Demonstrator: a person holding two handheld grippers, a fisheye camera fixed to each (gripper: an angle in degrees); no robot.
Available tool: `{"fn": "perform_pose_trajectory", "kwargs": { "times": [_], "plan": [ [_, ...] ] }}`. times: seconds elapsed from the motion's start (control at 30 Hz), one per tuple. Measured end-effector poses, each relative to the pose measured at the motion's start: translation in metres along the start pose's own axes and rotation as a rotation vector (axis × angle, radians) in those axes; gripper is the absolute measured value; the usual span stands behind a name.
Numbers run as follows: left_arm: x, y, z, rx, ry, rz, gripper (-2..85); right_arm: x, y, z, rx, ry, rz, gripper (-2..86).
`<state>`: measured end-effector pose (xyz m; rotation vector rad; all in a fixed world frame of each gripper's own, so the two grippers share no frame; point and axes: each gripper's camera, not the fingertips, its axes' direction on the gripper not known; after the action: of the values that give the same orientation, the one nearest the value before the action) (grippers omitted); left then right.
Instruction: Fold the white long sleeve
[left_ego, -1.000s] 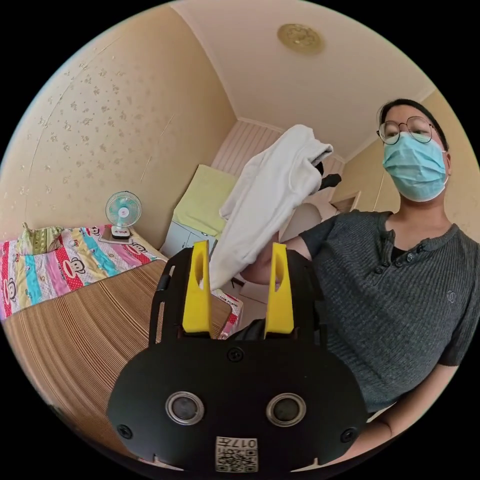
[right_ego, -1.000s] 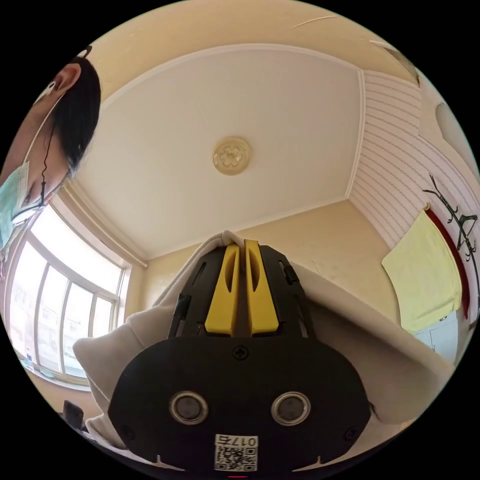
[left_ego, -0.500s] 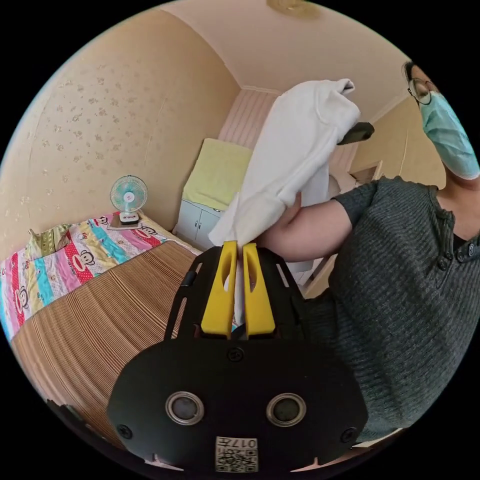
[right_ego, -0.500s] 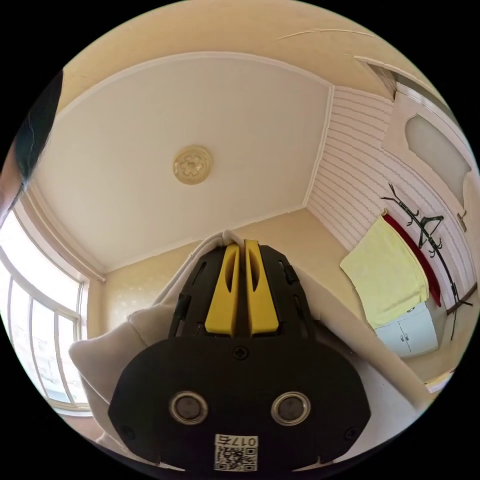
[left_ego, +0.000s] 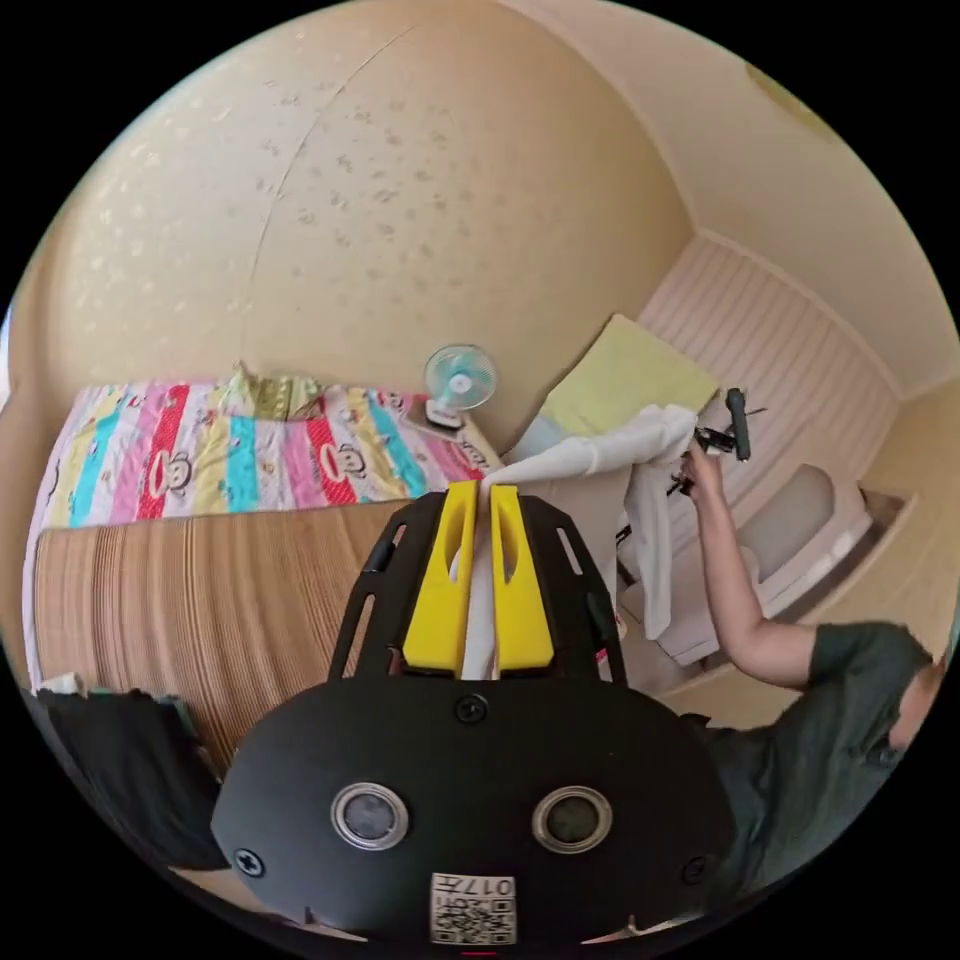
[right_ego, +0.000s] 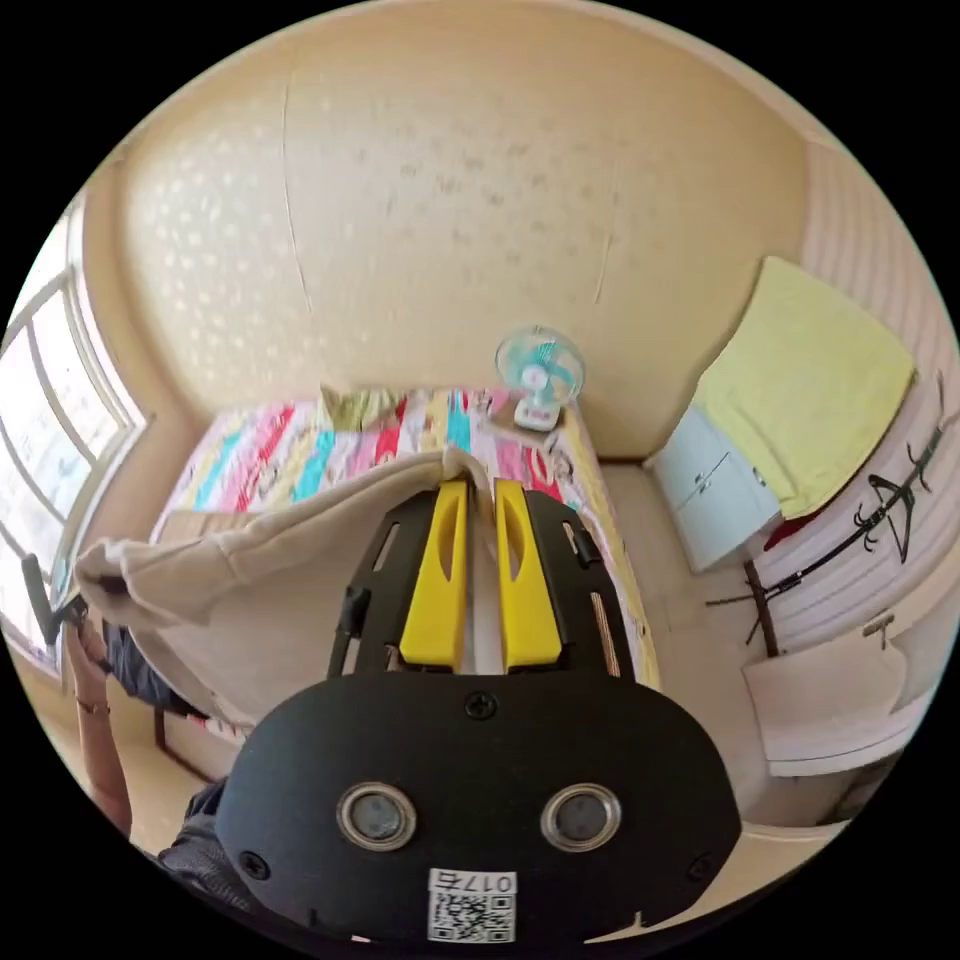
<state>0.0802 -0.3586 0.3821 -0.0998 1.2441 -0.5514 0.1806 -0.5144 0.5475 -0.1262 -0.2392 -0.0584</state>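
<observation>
The white long sleeve (left_ego: 600, 455) hangs in the air, stretched between both grippers above the bed. In the left gripper view, my left gripper (left_ego: 478, 492) is shut on one edge of it, with cloth pinched between the yellow jaws. From there the cloth runs right to the right gripper (left_ego: 735, 425), held up by a person's hand (left_ego: 700, 468); a loose part dangles below it. In the right gripper view, my right gripper (right_ego: 480, 487) is shut on the garment's edge. The white long sleeve (right_ego: 260, 570) spreads left toward the left gripper (right_ego: 45, 600).
Below lies a bed with a brown slatted mat (left_ego: 200, 600) and a colourful quilt (right_ego: 300, 450). A small fan (right_ego: 540, 375) stands at its far end. Beside it are a cabinet (right_ego: 715, 490) under a yellow towel (right_ego: 810, 390), a coat rack (right_ego: 880, 510) and a dark pile (left_ego: 130, 770).
The left gripper went from open to shut on the garment's lower edge. The two grippers then drew apart, stretching the cloth out. Both cameras tipped down from the ceiling toward the bed.
</observation>
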Motion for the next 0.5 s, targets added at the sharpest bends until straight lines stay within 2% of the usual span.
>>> {"fn": "perform_pose_trajectory", "kwargs": {
  "times": [0.03, 0.07, 0.13, 0.23, 0.3, 0.37, 0.4, 0.5],
  "plan": [
    [-0.024, -0.017, 0.011, -0.043, 0.000, -0.063, 4.8, -0.001, -0.028, 0.059, -0.180, -0.017, -0.053, 8.7],
    [-0.067, -0.037, 0.025, -0.111, 0.013, -0.151, 6.0, 0.000, -0.035, 0.100, -0.248, -0.024, -0.066, 9.8],
    [-0.117, -0.041, 0.029, -0.150, -0.022, -0.242, 6.4, -0.001, -0.025, 0.148, -0.335, -0.027, -0.092, 10.3],
    [-0.167, -0.015, 0.047, -0.269, -0.155, -0.239, 4.9, -0.018, 0.027, 0.218, -0.404, -0.030, -0.203, 10.3],
    [-0.205, 0.032, 0.090, -0.473, -0.139, -0.215, 3.9, -0.029, 0.075, 0.275, -0.508, -0.057, -0.273, 9.8],
    [-0.233, 0.079, 0.123, -0.634, -0.122, -0.249, 2.5, -0.038, 0.148, 0.359, -0.743, -0.118, -0.323, 9.2],
    [-0.249, 0.113, 0.140, -0.727, -0.119, -0.293, 1.1, -0.039, 0.168, 0.378, -0.802, -0.137, -0.327, 9.2],
    [-0.275, 0.181, 0.163, -0.871, -0.059, -0.386, 1.2, -0.038, 0.254, 0.443, -1.010, -0.216, -0.309, 9.0]
  ]
}}
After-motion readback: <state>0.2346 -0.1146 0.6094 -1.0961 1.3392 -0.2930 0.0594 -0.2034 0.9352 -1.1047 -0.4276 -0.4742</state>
